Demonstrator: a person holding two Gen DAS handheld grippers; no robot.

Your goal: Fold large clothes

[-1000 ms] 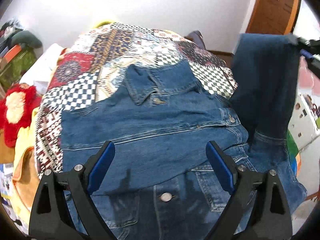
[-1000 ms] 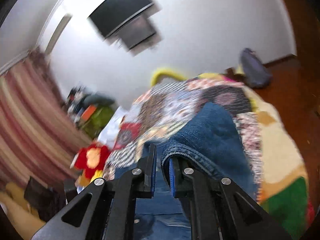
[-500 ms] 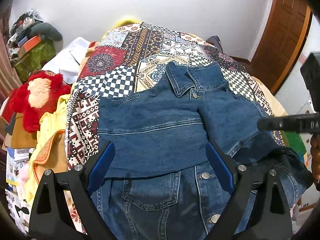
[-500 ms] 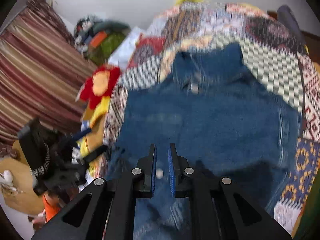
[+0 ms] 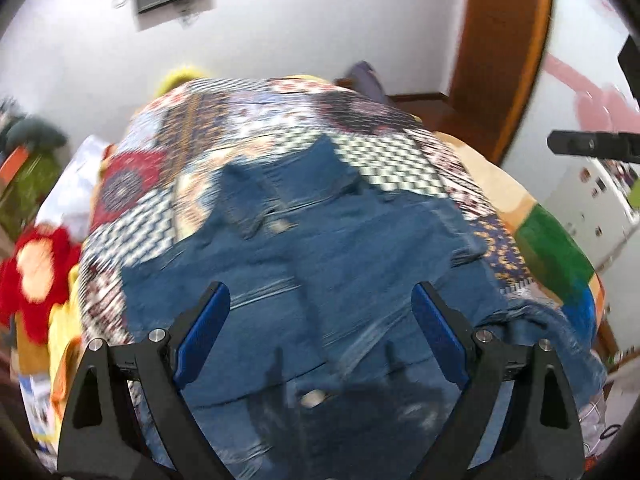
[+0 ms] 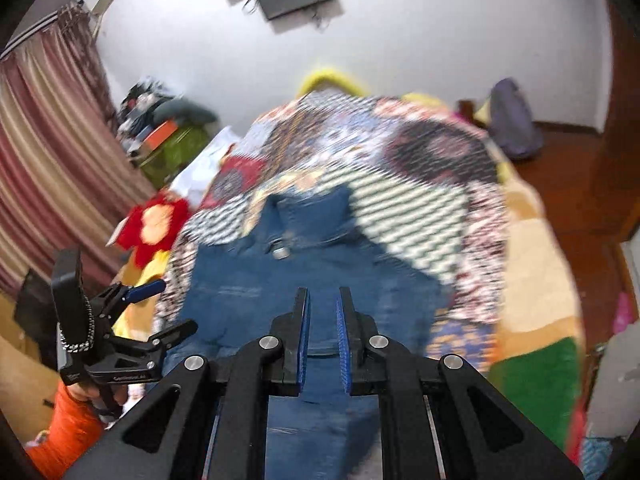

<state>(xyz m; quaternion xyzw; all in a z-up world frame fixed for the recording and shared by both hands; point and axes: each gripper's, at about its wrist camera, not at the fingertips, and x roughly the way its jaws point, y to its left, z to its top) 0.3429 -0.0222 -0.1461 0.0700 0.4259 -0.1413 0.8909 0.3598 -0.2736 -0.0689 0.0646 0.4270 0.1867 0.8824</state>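
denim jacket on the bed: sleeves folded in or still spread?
Folded in. The denim jacket lies collar-up on the patchwork quilt with both sleeves laid across its front; no sleeve sticks out sideways. Bottom half not yet folded up.

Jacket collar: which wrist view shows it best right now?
The right wrist view. The collar sits near centre there, both flaps and the button below readable despite blur. The left wrist view also has the collar, but motion smears it more, and the button is only a pale streak.

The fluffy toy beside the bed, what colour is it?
Red with a peach middle, the plush toy shows best in the right wrist view.
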